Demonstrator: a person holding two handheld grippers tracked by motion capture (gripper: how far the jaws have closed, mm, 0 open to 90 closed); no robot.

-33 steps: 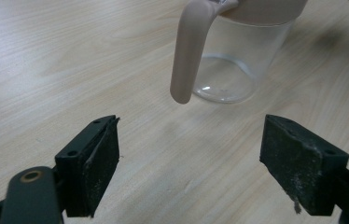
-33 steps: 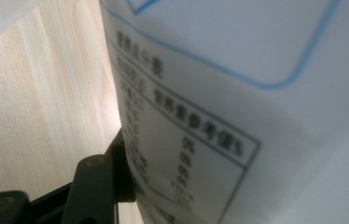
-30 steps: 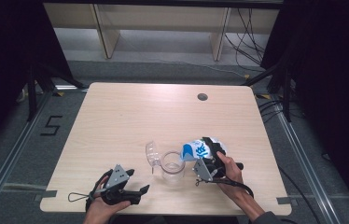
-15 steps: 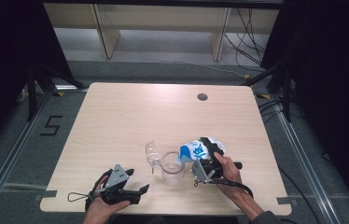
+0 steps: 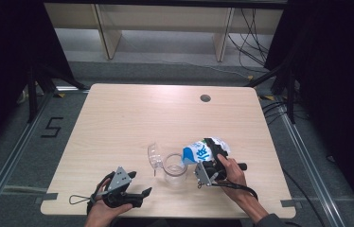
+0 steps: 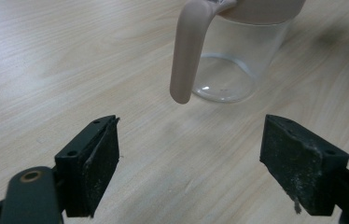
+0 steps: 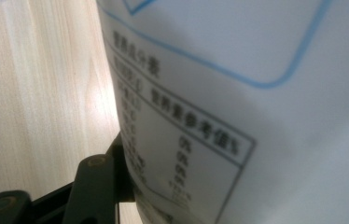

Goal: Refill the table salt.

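Note:
A clear jug (image 5: pixel 174 168) with a beige handle (image 6: pixel 187 56) and an open lid (image 5: pixel 153 154) stands near the table's front edge. My right gripper (image 5: pixel 212 156) is shut on a white and blue pouch (image 5: pixel 202 151), which is tilted left with its top over the jug's mouth. In the right gripper view the pouch's printed label (image 7: pixel 219 116) is pressed against the left jaw. My left gripper (image 5: pixel 139 185) rests open at the front left, its pads (image 6: pixel 95 158) wide apart, facing the jug's handle (image 6: pixel 187 56) a short way off.
The wooden table (image 5: pixel 132 118) has a round cable hole (image 5: pixel 205 98) at the back right. Shelving legs (image 5: pixel 106 33) and cables stand on the floor beyond the table. A taped "5" marks the floor (image 5: pixel 52 126) at the left.
My right gripper has tipped the pouch further left, bringing its top closer over the jug. The left gripper has stayed put.

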